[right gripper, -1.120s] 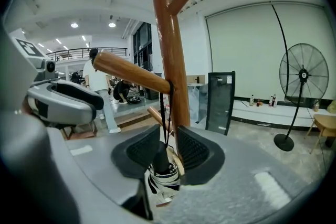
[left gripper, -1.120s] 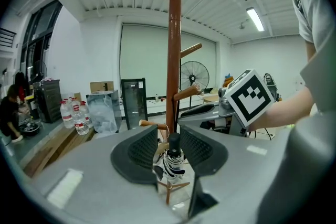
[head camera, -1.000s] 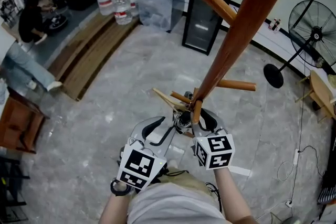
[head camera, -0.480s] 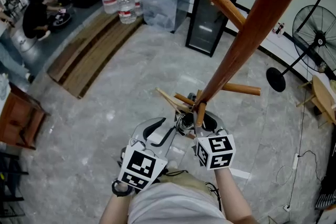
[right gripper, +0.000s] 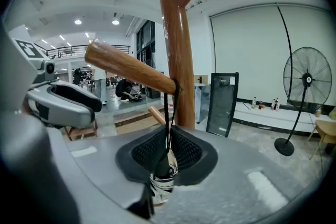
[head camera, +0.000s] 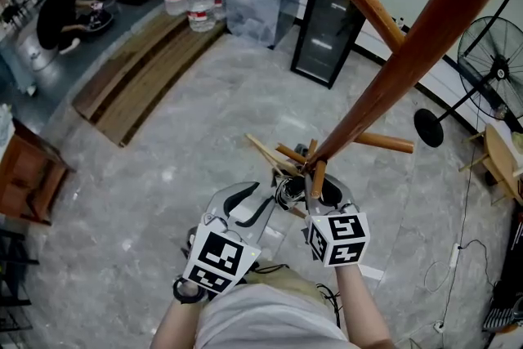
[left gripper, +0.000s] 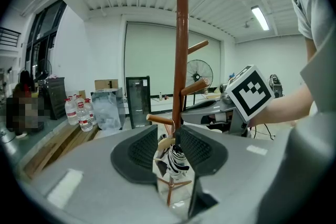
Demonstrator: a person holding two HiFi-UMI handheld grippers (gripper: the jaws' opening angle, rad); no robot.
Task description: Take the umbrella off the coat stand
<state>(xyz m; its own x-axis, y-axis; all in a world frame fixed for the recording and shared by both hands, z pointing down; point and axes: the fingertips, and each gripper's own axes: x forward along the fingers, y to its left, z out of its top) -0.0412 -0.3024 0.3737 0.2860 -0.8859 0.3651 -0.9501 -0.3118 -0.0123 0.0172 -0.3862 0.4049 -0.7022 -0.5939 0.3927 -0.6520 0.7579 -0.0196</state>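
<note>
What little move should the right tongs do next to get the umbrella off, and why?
I'd raise the right tongs a little and slide them along the peg toward its tip. They have just been closing and now pinch the umbrella, whose black strap loops over that upward-slanting peg beside the pole, so pulling down would likely snag.

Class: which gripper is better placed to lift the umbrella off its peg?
The right gripper: its jaws have just closed on the umbrella under the peg. The left gripper stands open.
</note>
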